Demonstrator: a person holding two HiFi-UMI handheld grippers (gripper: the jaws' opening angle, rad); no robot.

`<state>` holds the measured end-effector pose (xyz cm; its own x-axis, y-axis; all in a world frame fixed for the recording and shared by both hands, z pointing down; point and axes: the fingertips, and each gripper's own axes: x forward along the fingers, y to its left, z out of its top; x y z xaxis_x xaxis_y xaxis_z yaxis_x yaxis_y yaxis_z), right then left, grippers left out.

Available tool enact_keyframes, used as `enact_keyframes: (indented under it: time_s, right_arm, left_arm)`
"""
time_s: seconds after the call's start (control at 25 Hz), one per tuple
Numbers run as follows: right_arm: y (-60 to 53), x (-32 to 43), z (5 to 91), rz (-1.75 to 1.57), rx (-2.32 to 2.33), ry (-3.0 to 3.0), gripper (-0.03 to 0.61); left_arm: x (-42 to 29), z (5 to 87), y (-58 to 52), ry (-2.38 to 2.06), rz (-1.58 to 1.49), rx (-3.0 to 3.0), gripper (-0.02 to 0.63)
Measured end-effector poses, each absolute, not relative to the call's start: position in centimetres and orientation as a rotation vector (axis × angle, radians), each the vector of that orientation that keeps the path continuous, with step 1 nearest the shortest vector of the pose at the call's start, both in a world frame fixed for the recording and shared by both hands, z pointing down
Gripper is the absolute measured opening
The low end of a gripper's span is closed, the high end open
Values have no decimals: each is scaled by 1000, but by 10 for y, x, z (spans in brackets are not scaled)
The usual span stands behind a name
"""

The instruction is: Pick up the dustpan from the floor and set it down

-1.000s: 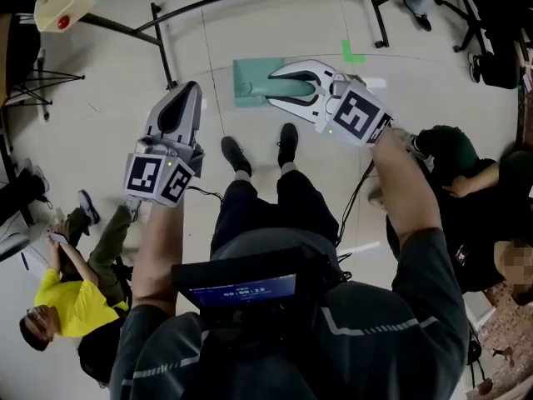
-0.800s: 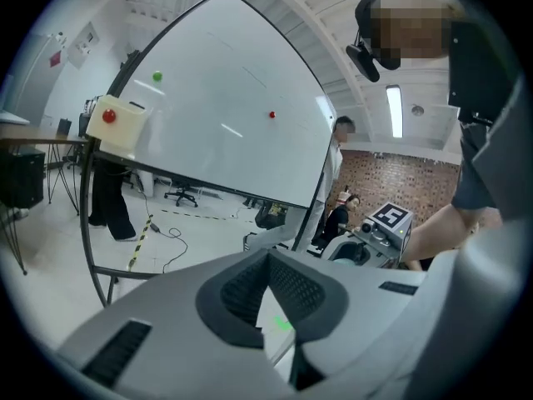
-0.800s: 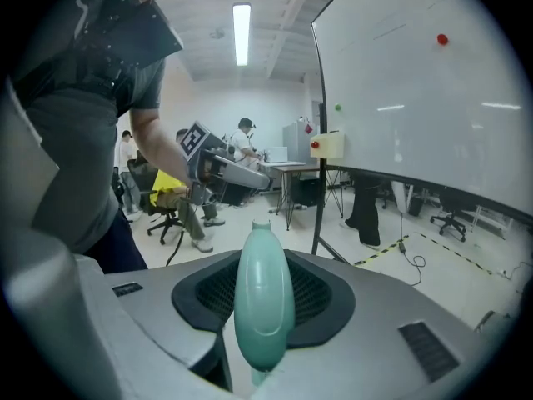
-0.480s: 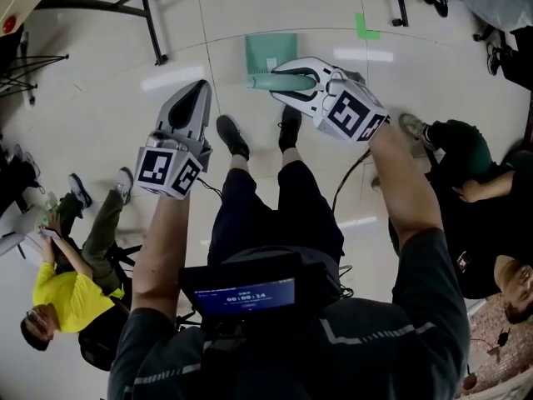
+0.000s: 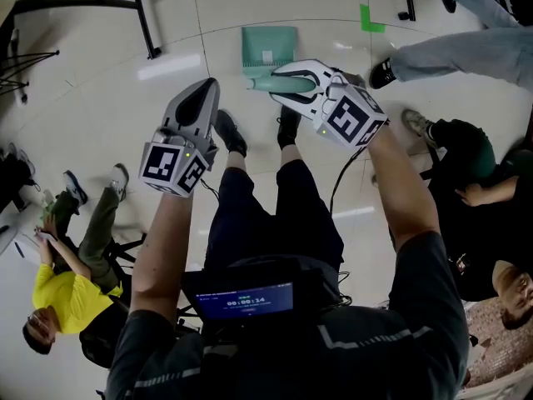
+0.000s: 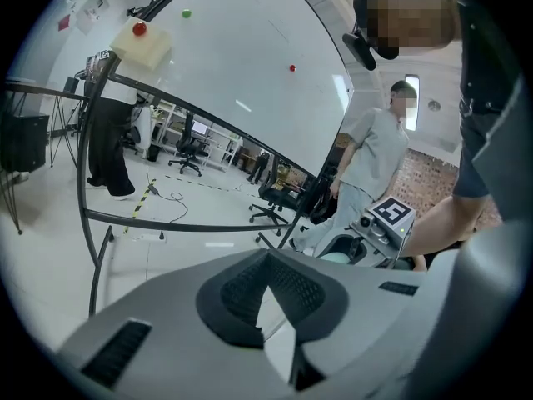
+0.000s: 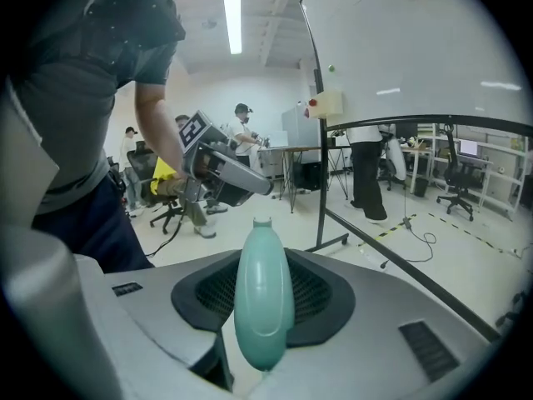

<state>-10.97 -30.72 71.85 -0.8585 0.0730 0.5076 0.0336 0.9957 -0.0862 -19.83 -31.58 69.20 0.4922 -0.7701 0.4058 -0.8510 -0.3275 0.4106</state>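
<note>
My right gripper (image 5: 280,81) is shut on the teal handle (image 5: 268,82) of the dustpan, and its pan (image 5: 268,47) reaches out past the jaws over the pale floor. I cannot tell whether the pan touches the floor. In the right gripper view the handle (image 7: 263,298) stands upright between the dark pads. My left gripper (image 5: 207,87) is shut with nothing in it, to the left of the dustpan and apart from it. It also shows in the right gripper view as a left gripper (image 7: 226,172) pointing right.
The wearer's two black shoes (image 5: 230,132) stand just below the dustpan. Black frame legs (image 5: 141,13) cross the floor at top left. A green tape mark (image 5: 372,19) and a person's legs (image 5: 450,51) are at top right. Seated people are at left (image 5: 67,294) and right (image 5: 466,182).
Both grippers have sunk toward the floor, the right one still holding the dustpan. The pan now points up the picture instead of left. A walker's legs have come in at top right.
</note>
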Motion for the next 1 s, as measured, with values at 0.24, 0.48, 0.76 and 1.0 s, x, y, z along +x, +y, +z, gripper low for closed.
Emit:
enact_keyframes:
  time_s: [0.24, 0.48, 0.76, 1.0]
  right_arm:
    - [-304, -113, 720, 117, -175, -2564, 167]
    - [-298, -109, 724, 182, -166, -2555, 166]
    - [-271, -92, 730, 202, -207, -2499, 218]
    - [-251, -72, 734, 204, -210, -2467, 218]
  left_arm:
    - [-198, 687, -338, -1315, 194, 2138, 35]
    - [-197, 688, -346, -1298, 208, 2142, 35]
    - [-182, 681, -332, -1270, 208, 2148, 35]
    - [-171, 673, -316, -1267, 213, 2170, 35]
